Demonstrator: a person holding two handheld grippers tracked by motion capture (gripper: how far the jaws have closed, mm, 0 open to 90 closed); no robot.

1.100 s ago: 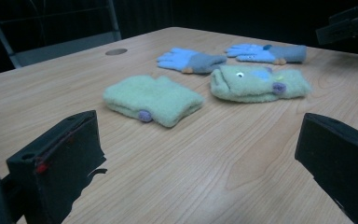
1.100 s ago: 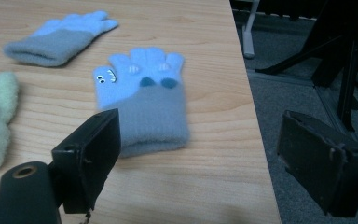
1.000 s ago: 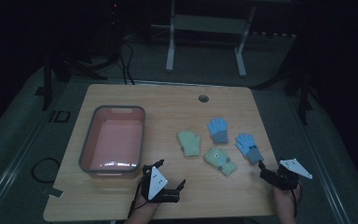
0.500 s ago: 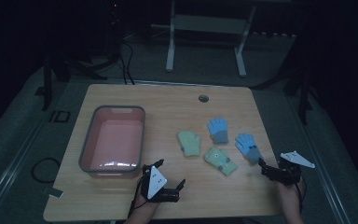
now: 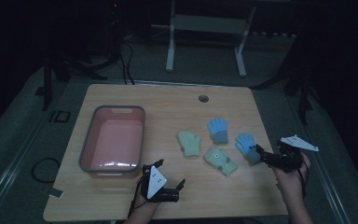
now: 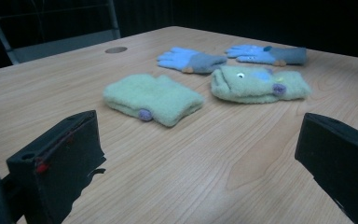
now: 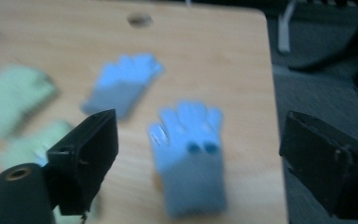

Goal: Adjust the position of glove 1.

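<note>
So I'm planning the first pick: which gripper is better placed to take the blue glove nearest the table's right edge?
Right. The right gripper is at that blue glove, jaws open; the left gripper sits farther off.

text: none legible | labels: none | brands: none | numbers: none | signs: none

Bare table btwn bin & gloves; right tool w/ jaws apart, near blue glove unobstructed.
</note>
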